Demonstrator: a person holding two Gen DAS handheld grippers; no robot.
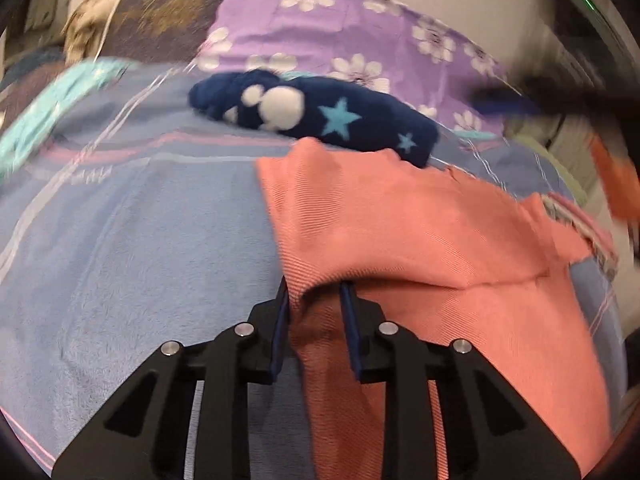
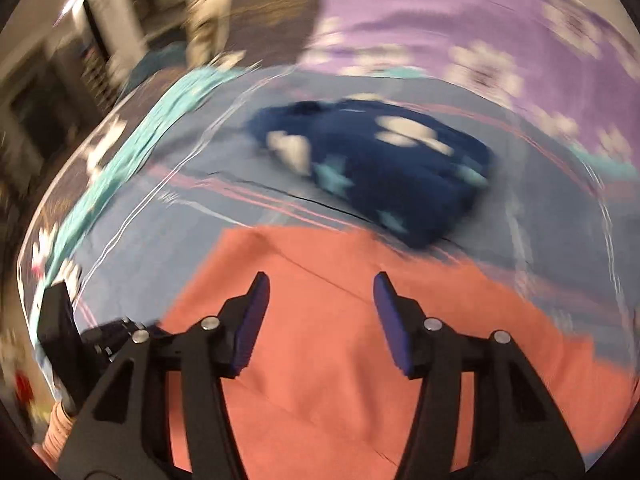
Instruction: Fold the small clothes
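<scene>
Salmon garment [image 1: 420, 232] lies on the blue blanket [image 1: 132, 240], partly folded; your left gripper [image 1: 314, 292] pinches a raised fold of its near edge between almost closed fingers, so the fold looks unfinished. Your right gripper [image 2: 320, 284] hovers above the cloth, fingers wide apart and empty. Beyond, a navy star-patterned garment [image 1: 320, 116] sits bundled, apparently already folded.

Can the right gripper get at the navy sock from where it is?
Probably yes. The right gripper is open over the pink cloth, and the navy sock lies just ahead on the blanket with nothing between. The view is blurred.
</scene>
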